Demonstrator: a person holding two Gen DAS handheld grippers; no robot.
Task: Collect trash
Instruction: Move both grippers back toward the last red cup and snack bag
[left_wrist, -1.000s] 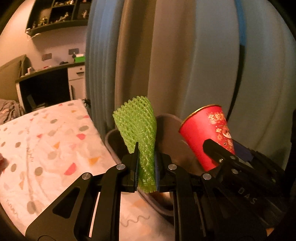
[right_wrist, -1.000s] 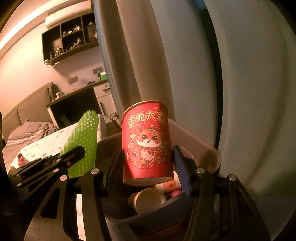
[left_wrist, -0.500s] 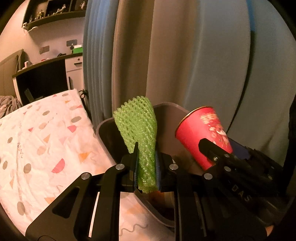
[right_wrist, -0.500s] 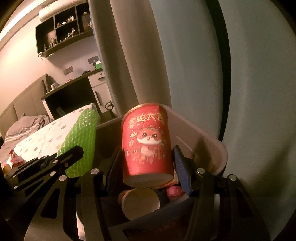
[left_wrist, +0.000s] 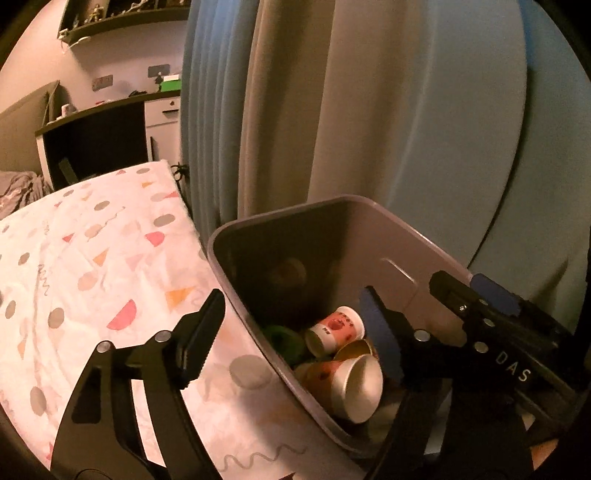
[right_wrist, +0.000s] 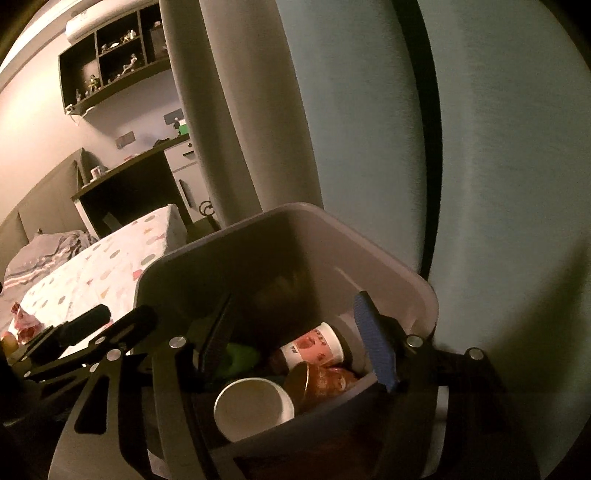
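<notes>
Hovering over the grey bin (left_wrist: 399, 236) to drop trash, both the left gripper (left_wrist: 291, 328) and right gripper (right_wrist: 295, 332) are opening with nothing between their jaws, cups (right_wrist: 255, 406) lying inside.

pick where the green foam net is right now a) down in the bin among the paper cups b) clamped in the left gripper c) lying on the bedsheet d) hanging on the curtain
a: the green foam net lies inside the bin next to the paper cups, and the left gripper, its jaws opening, has nothing between them.
</notes>
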